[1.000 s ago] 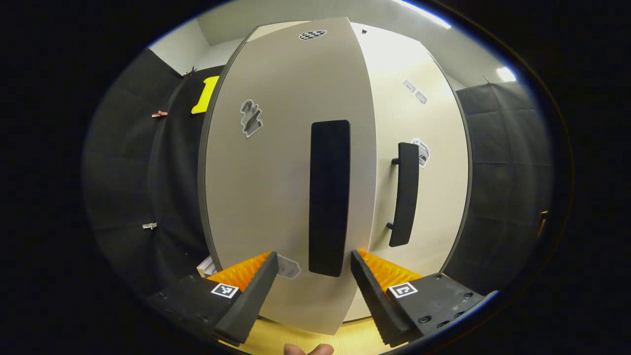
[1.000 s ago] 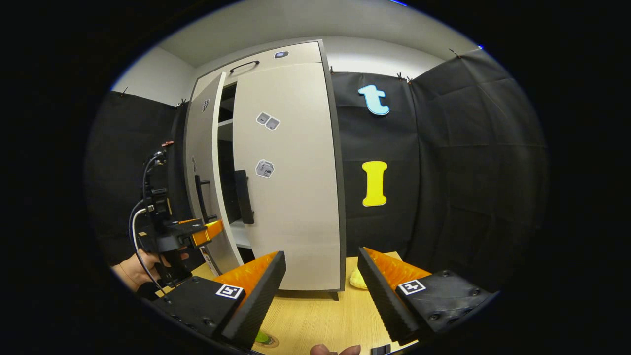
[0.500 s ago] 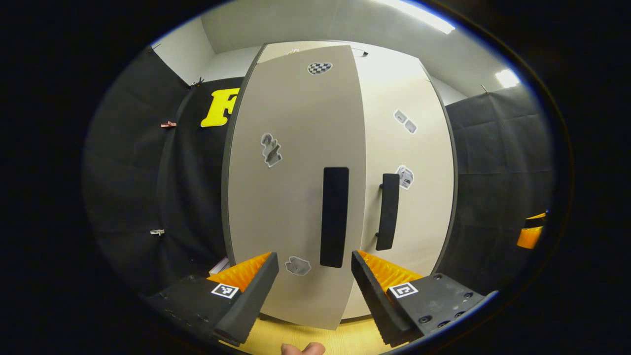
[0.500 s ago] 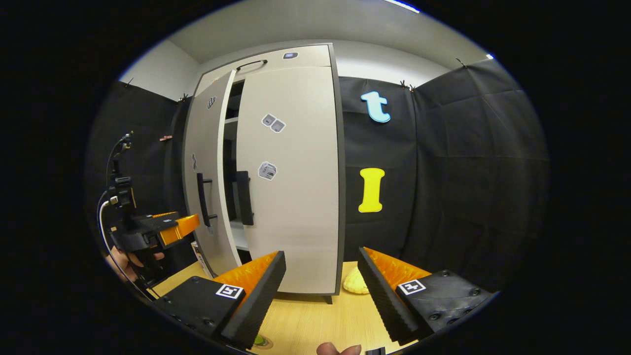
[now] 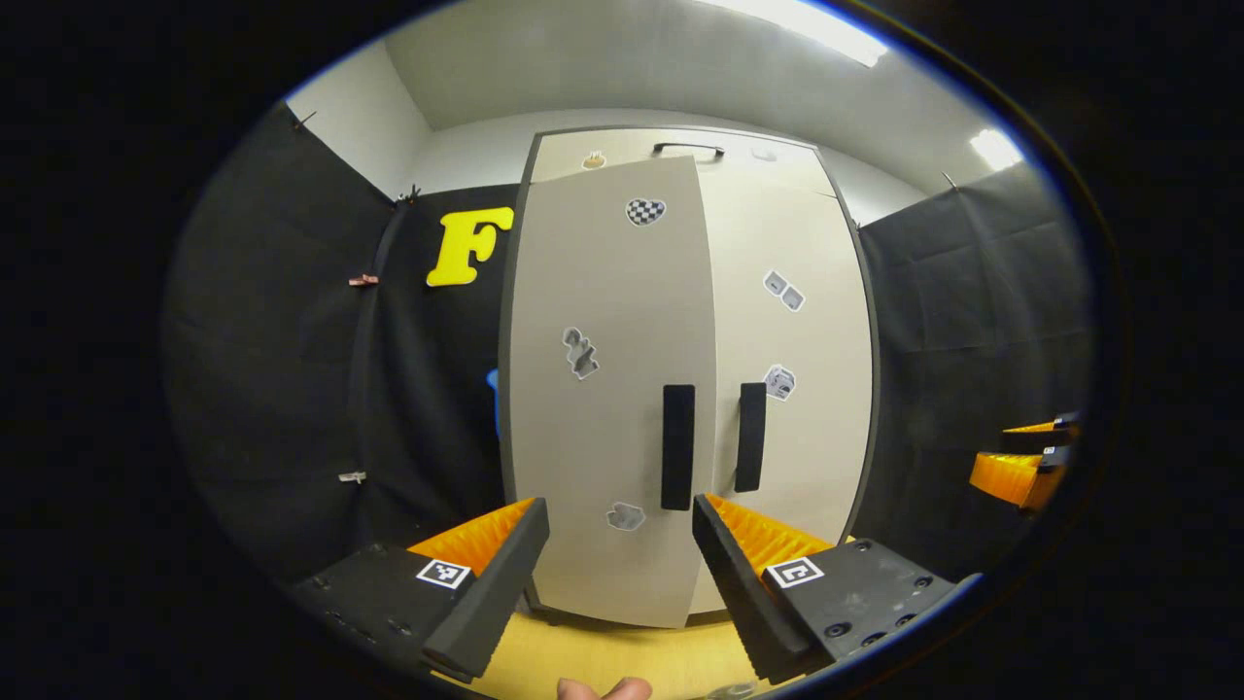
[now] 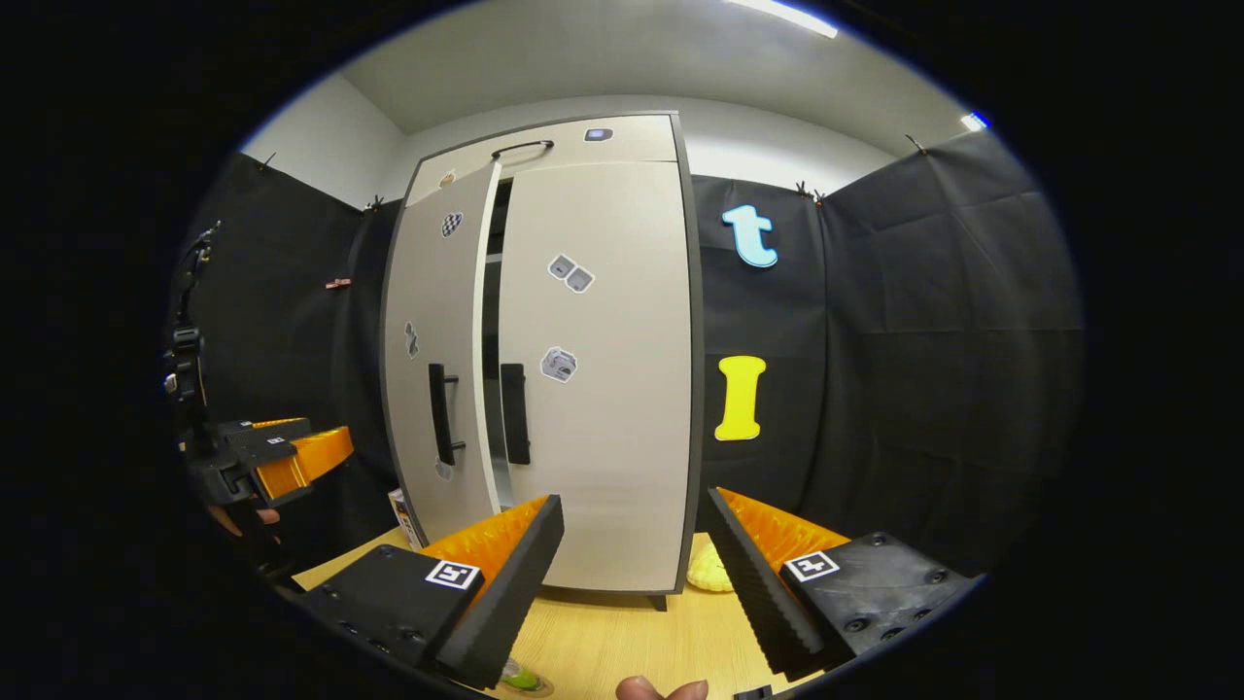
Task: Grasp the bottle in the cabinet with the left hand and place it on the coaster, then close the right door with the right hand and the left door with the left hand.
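Observation:
The tall pale cabinet stands ahead. Its left door (image 5: 603, 408) is slightly ajar, and a dark gap (image 6: 491, 340) runs between it and the right door (image 6: 603, 389), which lies flush. The two black handles (image 5: 677, 445) (image 5: 749, 436) sit side by side. My left gripper (image 5: 619, 507) is open and holds nothing, a short way back from the left door. My right gripper (image 6: 634, 501) is open too, facing the right door from a distance. A green-topped thing on a round coaster (image 6: 520, 678) peeks out at the table's near edge; it may be the bottle, mostly hidden.
The cabinet rests on a light wooden table (image 6: 612, 632). A pale yellow lump (image 6: 708, 572) lies by the cabinet's right foot and a small white box (image 6: 400, 507) by its left foot. The left gripper (image 6: 282, 457) shows at the left, the right gripper (image 5: 1020, 472) at the right.
My left gripper has drawn back from the left door, which has swung nearly shut. The right gripper has also pulled back a little. Both stay open.

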A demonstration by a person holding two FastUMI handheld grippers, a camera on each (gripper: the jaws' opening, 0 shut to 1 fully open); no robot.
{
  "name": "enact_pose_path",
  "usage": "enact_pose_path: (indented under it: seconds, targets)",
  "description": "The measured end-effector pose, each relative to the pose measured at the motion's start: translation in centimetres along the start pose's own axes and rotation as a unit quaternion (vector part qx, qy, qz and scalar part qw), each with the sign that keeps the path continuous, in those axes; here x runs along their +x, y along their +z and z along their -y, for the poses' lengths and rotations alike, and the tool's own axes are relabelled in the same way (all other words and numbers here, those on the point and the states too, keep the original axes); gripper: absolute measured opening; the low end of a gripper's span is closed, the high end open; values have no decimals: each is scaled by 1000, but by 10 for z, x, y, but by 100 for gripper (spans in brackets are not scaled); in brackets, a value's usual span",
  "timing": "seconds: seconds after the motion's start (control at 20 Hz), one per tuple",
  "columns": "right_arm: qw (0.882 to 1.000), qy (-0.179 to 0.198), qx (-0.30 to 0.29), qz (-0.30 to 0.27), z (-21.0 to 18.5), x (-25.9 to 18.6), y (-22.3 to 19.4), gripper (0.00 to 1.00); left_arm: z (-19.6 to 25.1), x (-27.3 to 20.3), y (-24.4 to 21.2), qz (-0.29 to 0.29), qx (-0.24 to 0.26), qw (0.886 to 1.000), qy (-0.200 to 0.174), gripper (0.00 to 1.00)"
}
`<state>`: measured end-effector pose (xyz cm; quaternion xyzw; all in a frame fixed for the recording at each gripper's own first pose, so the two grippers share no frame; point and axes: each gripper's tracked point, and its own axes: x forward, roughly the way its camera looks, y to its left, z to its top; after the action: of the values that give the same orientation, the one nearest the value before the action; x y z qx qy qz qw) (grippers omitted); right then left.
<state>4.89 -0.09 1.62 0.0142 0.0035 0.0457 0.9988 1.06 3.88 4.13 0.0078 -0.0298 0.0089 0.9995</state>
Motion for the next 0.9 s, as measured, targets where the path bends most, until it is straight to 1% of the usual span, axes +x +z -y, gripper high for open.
enact_pose_path:
  seconds: [0.1, 0.15, 0.2, 0.25, 0.3, 0.35, 0.5, 0.75, 0.9]
  targets:
    - [1000, 1, -1, 4, -7, -5, 2, 97, -2, -2, -2, -6, -3, 1000, -2, 94]
    - [1000, 1, -2, 5, -11, -8, 3, 97, -4, -15, -7, -11, -9, 1000, -3, 95]
    - [1000, 1, -3, 8, -13, -9, 4, 97, -3, -24, -10, -15, -17, 1000, -2, 92]
    - [1000, 1, -4, 11, -17, -11, 6, 97, -4, -32, -12, -18, -26, 1000, -2, 95]
    - [1000, 1, -6, 14, -21, -14, 7, 98, -6, -37, -12, -19, -33, 999, -2, 92]
    - [1000, 2, -8, 17, -25, -16, 8, 97, -8, -40, -13, -20, -36, 999, -1, 95]
    - [1000, 3, -15, 22, -35, -18, 8, 97, -18, -48, -16, -25, -33, 999, 8, 95]
    - [1000, 6, -17, 22, -46, -20, 6, 95, -30, -57, -24, -32, -25, 999, 13, 95]
    - [1000, 6, -18, 18, -49, -19, 2, 95, -32, -57, -27, -36, -32, 999, 13, 95]
